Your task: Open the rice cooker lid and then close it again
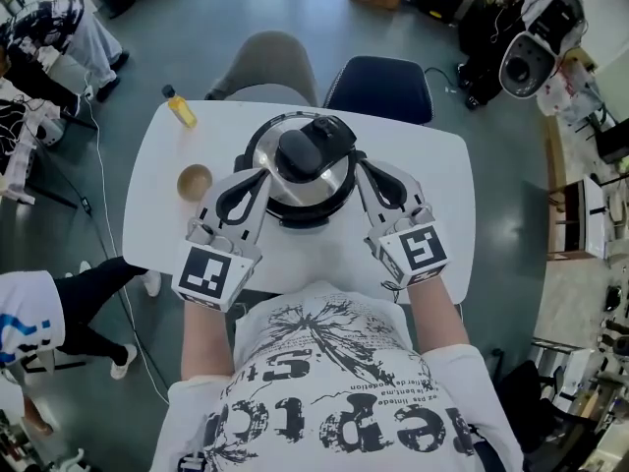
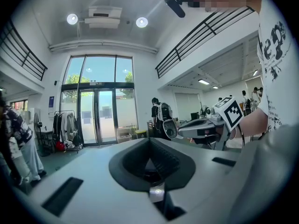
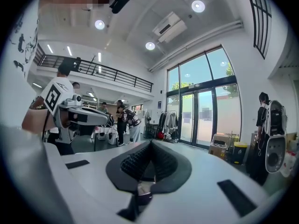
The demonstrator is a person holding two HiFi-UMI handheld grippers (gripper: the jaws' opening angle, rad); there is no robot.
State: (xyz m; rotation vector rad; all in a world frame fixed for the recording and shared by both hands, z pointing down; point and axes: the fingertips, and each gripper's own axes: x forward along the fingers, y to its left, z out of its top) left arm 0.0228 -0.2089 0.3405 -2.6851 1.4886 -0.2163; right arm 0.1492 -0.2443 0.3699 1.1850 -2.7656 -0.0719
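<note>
Over grey floor (image 1: 295, 13), a white table (image 1: 162, 200) bears the rice cooker (image 1: 300, 170).

White rounded table (image 1: 447, 185) stands on a grey-green floor (image 1: 295, 8). A grey chair (image 1: 270, 62) and a dark blue chair (image 1: 378, 87) sit at its far edge. Tall glazed doors (image 2: 98, 115) admit daylight. Round ceiling lights (image 2: 72, 18) are lit. A black mezzanine railing (image 2: 205, 31) runs along white walls.

Wooden bowl (image 1: 194, 181), yellow bottle (image 1: 181, 109)
</note>
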